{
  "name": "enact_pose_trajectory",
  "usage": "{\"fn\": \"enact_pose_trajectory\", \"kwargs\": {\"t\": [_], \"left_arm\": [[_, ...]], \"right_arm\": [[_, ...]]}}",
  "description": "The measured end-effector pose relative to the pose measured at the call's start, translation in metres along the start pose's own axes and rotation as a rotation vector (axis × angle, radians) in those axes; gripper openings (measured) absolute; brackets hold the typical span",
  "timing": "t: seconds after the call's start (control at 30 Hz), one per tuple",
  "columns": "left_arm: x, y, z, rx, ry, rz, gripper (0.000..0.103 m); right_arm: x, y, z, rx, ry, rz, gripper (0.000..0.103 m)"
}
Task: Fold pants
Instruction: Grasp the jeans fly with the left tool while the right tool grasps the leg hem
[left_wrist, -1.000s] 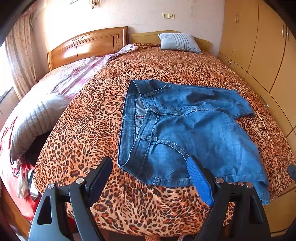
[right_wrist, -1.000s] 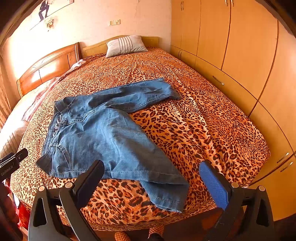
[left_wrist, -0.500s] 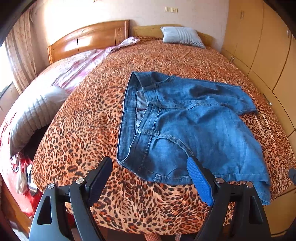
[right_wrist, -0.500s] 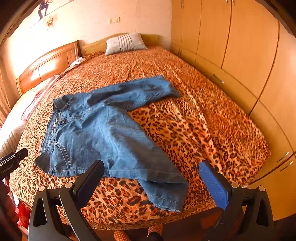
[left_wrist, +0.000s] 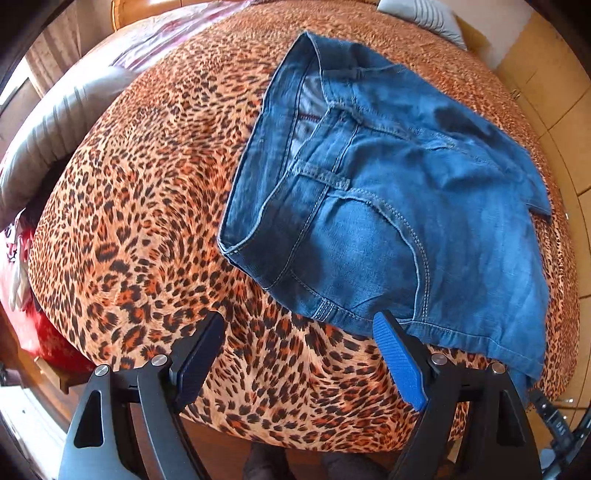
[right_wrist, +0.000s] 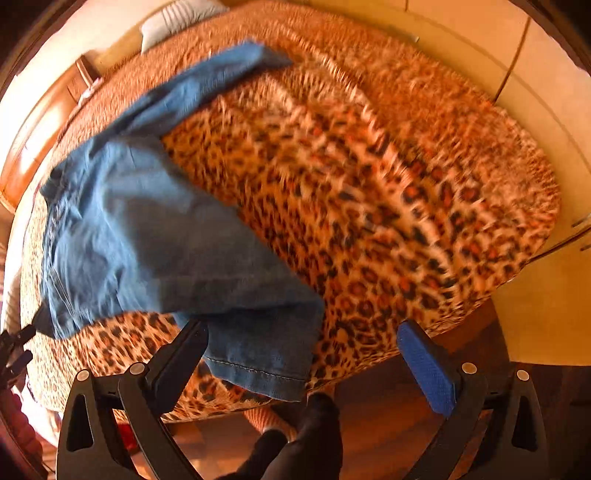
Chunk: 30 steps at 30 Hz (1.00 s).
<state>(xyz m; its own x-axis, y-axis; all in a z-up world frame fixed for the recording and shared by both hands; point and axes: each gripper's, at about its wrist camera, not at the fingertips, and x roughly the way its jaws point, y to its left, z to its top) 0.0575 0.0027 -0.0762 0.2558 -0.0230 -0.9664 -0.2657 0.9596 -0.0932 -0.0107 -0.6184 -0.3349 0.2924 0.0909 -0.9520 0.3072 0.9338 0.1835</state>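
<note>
- I see the blue denim pants (left_wrist: 388, 206) spread flat on the leopard-print bed (left_wrist: 155, 192), one leg hem (right_wrist: 266, 354) draping over the near edge
- My left claw (left_wrist: 299, 354) hovers spread apart near the waistband corner, touching nothing
- My right claw (right_wrist: 303, 362) hangs wide apart just before that hem; view blurred

You have bare leopard-print bed (left_wrist: 140, 206) left of the jeans (left_wrist: 388, 206) and a wide bare stretch to their right. A grey pillow (left_wrist: 51, 136) borders the left edge; wardrobe doors (right_wrist: 543, 92) wall in the right side.
</note>
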Motion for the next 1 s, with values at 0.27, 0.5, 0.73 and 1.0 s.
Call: {"fn": "enact_pose_trajectory", "kwargs": {"t": [0.27, 0.5, 0.73, 1.0], "left_arm": [[0.052, -0.022, 0.011, -0.064, 0.091, 0.073, 0.076], [0.068, -0.031, 0.036, -0.229, 0.14, 0.06, 0.052], [0.05, -0.029, 0.018, -0.333, 0.147, -0.034, 0.069], [0.075, -0.029, 0.002, -0.468, 0.246, -0.101, 0.082]], "right_arm": [[0.029, 0.004, 0.019, -0.135, 0.105, 0.144, 0.0], [-0.039, -0.01, 0.123, -0.326, -0.2, 0.041, 0.0], [-0.047, -0.065, 0.175, -0.101, -0.097, 0.34, 0.039], [0.049, -0.061, 0.101, -0.155, 0.22, 0.288, 0.052]]}}
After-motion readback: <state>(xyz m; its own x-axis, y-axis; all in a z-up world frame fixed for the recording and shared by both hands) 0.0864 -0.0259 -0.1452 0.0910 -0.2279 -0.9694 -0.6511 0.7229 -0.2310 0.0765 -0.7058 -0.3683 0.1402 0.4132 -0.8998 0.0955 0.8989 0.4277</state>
